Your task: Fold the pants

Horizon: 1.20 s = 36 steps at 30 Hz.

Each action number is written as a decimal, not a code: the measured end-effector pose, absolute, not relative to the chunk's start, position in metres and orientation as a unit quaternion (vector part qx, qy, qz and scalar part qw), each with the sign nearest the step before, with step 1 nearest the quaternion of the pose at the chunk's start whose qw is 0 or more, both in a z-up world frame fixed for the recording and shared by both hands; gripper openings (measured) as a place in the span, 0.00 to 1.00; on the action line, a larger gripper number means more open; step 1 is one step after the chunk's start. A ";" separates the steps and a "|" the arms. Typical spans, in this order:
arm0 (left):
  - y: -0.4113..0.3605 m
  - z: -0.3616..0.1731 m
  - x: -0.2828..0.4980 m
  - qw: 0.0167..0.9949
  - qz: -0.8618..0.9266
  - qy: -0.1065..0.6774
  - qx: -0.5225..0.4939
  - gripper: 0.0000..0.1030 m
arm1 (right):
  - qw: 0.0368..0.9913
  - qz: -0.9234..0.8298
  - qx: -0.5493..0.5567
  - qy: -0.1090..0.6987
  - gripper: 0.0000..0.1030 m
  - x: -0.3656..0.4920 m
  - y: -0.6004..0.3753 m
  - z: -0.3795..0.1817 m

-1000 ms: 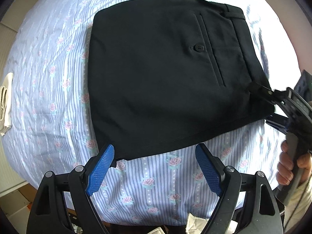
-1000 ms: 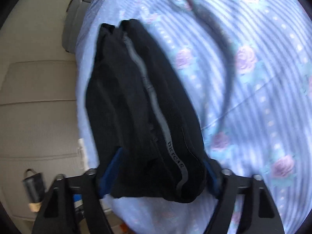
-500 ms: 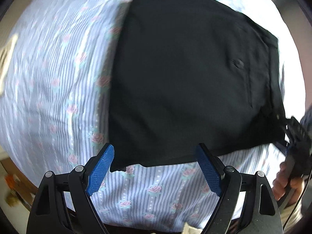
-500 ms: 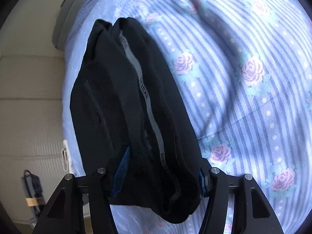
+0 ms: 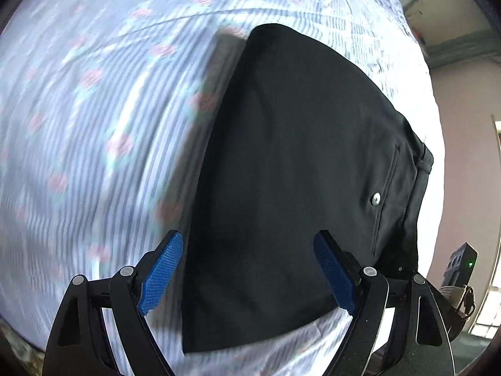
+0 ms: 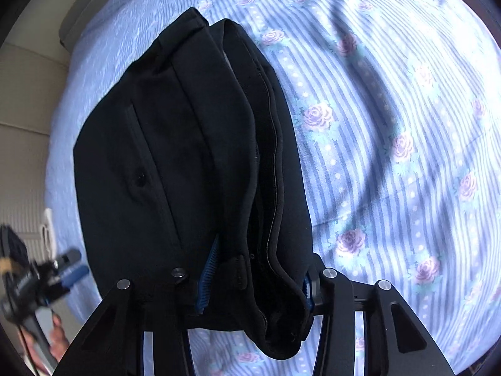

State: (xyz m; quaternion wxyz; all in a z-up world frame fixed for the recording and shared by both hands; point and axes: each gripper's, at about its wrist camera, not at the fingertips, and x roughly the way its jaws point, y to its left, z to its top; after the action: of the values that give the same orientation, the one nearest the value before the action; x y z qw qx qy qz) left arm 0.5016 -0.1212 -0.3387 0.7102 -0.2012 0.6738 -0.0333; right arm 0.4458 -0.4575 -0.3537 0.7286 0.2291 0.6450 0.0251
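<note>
Black pants [image 5: 297,188], folded, are laid on the striped floral bedsheet [image 5: 94,125]. Right gripper [image 6: 255,277]: jaws closing, waistband end of the pants clamped between them. Left gripper [image 5: 247,269]: jaws held wide above the pants' opposite edge, nothing gripped.

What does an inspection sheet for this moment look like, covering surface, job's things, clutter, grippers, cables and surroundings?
Surface: bed sheet, blue-striped with roses, creased.
Job's things: black pants, folded into a compact stack on the sheet; back pocket button faces up; waistband end bunched at the right gripper.
Clutter: nothing seen on the sheet.
Grippers: left gripper open, fingers astride the pants' near edge, not pressing. Right gripper closing, blue fingers pressing the waistband layers between them.
Cables: a thin dark cord beside the hand holding the left gripper; blurred.
Surroundings: pale wall in the left view, beige panelling beyond the bed in the right view.
</note>
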 end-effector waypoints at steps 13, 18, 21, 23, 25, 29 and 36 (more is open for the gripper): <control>-0.099 -0.360 0.524 0.694 -0.214 0.670 -0.153 0.49 | 0.756 -0.011 0.176 0.631 0.43 0.441 -0.432 -0.352; -0.097 -0.366 0.531 0.673 -0.257 0.662 -0.205 0.37 | 0.768 -0.013 0.173 0.616 0.43 0.434 -0.426 -0.350; -0.100 -0.374 0.536 0.672 -0.275 0.655 -0.209 0.37 | 0.772 -0.011 0.176 0.611 0.43 0.435 -0.427 -0.350; -0.106 -0.380 0.539 0.669 -0.280 0.654 -0.217 0.38 | 0.774 -0.008 0.179 0.607 0.43 0.438 -0.428 -0.352; -0.109 -0.384 0.543 0.666 -0.288 0.652 -0.220 0.38 | 0.776 -0.006 0.187 0.603 0.44 0.438 -0.431 -0.354; -0.106 -0.380 0.544 0.662 -0.262 0.662 -0.233 0.40 | 0.767 -0.014 0.232 0.598 0.45 0.434 -0.446 -0.359; -0.111 -0.337 0.518 0.687 -0.195 0.657 -0.241 0.19 | 0.766 -0.004 0.264 0.586 0.28 0.425 -0.451 -0.326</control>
State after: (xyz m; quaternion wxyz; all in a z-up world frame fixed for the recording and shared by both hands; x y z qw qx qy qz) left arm 0.5182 -0.1109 -0.3372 0.6872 -0.2411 0.6570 -0.1950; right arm 0.4254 -0.4506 -0.3263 0.7659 0.2643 0.5861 -0.0041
